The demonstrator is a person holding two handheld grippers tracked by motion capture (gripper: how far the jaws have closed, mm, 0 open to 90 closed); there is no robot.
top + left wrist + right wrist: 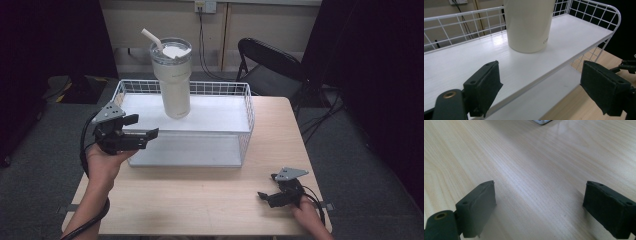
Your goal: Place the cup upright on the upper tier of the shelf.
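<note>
Because the tumbler (171,80) stands upright on the upper shelf of the wire rack (247,107), tall, hard, smooth-walled and likely top-heavy with its straw, take it low on the tapered body. The left claw (142,126) gapes wide and empty nearby; the right claw (263,196) rests open on the table (200,195).

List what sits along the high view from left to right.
left gripper → tumbler on the wire shelf → folding chair → right gripper
</note>
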